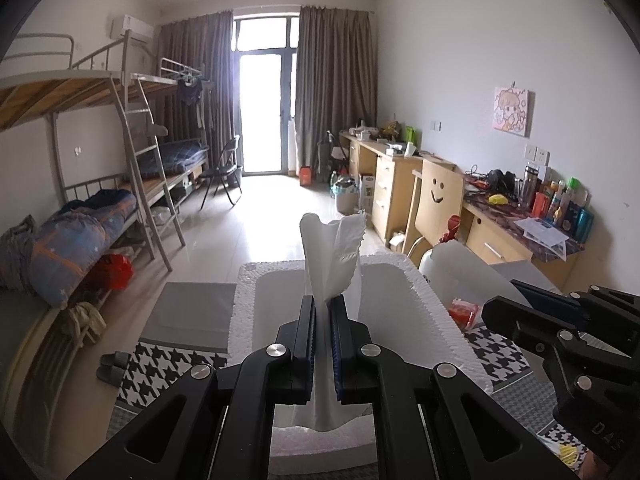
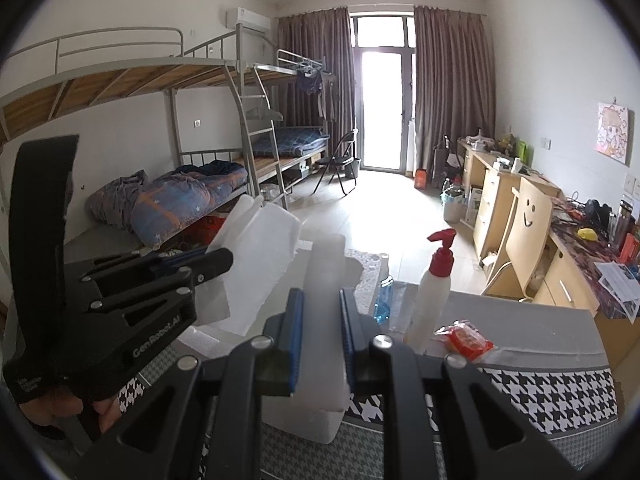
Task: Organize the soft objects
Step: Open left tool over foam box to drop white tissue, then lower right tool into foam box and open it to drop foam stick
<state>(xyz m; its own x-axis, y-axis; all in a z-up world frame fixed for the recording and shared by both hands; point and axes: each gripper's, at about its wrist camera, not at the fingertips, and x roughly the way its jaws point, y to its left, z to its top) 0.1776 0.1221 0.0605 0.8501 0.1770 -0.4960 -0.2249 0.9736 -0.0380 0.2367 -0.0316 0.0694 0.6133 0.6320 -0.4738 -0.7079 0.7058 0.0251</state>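
left tongs (image 1: 323,312) are pinched nearly closed on a white tissue (image 1: 334,240); the sheet fans out above the fingertips and its tail hangs down between the arms. right tongs (image 2: 322,308) are narrow, clamped on a pale soft piece (image 2: 326,264) that stands up between the blue pads; whether it is the same sheet cannot be told. both loads hang over the white foam box (image 1: 400,268) on the bench (image 2: 540,384), which is covered in a houndstooth cloth. likely step: carry the soft pieces to the box and lower them in. procedure: keep both grips firm until the piece is inside the box walls, since thin tissue slips or tears under a sideways pull; move the two tongs together so no sheet is stretched between them; lower the hanging tail first, then release. keep the right tongs clear of the pump bottle (image 2: 434,292) and the red packet (image 2: 466,338) just beside the box. the tissue sits centred in the left tongs, directly above the box cavity.
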